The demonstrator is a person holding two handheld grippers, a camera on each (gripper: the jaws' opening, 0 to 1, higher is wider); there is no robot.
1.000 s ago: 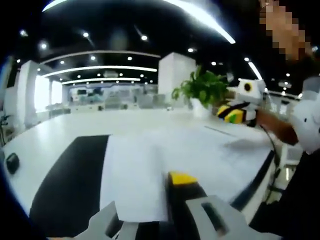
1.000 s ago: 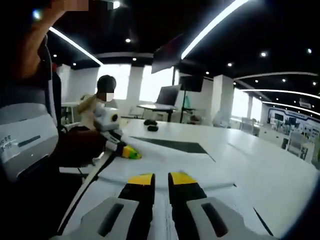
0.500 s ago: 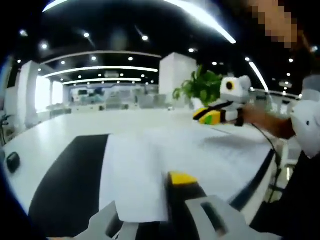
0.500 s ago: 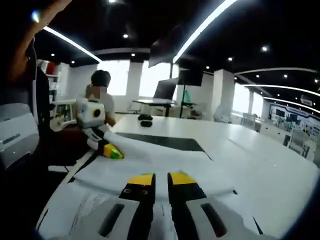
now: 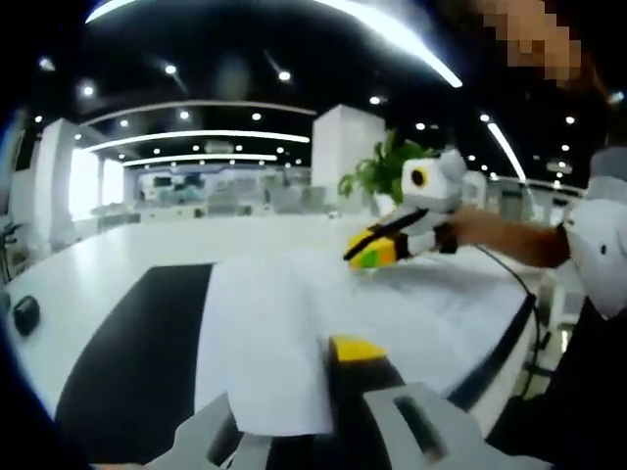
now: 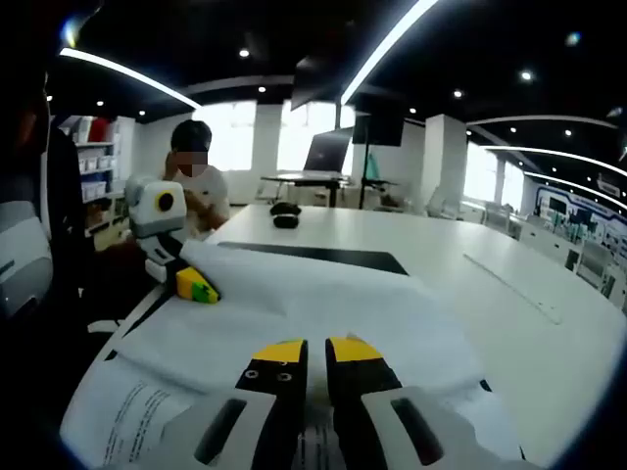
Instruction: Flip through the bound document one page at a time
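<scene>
White paper of the bound document lies open on the white table, one page arched between the grippers. Right gripper, jaws nearly closed, seemingly pinches that page. Left gripper pins the opposite sheet's edge.

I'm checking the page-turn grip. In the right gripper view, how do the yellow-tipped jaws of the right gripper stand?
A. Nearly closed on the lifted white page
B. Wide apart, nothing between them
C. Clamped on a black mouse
A: the right gripper shows its yellow-tipped jaws almost together, with the lifted white page of the bound document running between them.
</scene>
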